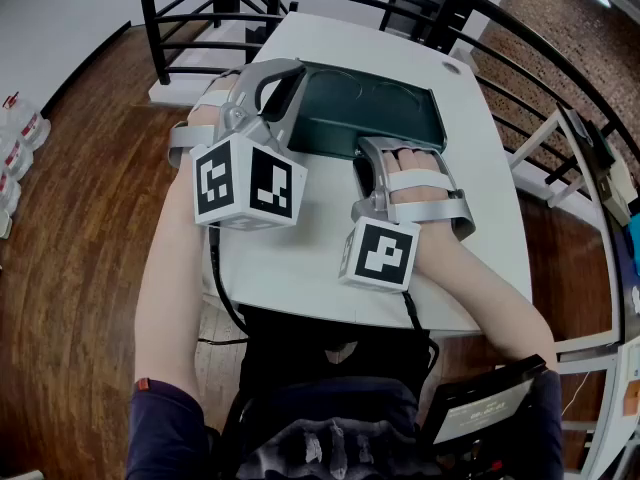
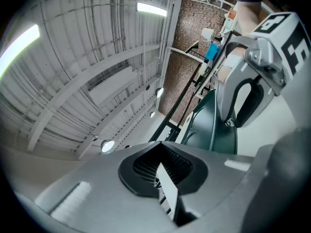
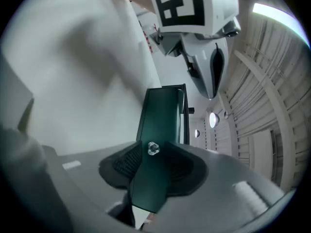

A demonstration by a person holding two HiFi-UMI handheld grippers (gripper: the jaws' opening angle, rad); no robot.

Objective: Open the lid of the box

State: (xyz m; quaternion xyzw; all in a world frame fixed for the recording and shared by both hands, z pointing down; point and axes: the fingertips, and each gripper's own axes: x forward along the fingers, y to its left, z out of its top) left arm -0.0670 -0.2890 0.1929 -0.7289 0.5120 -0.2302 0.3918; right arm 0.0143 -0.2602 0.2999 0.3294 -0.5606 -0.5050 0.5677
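The dark green box lies at the far middle of the white table, its flat lid on top. My right gripper reaches its near edge. In the right gripper view, the green lid runs between the two pads of my right gripper, which press on it, and a small clear knob sits on the lid there. My left gripper hovers over the box's left end. It points up towards the ceiling, and the left gripper is shut on nothing.
A black metal railing curves round the table's far and right sides, with stairs at the back left. Wooden floor lies to the left. A dark tablet sits by the person's right arm.
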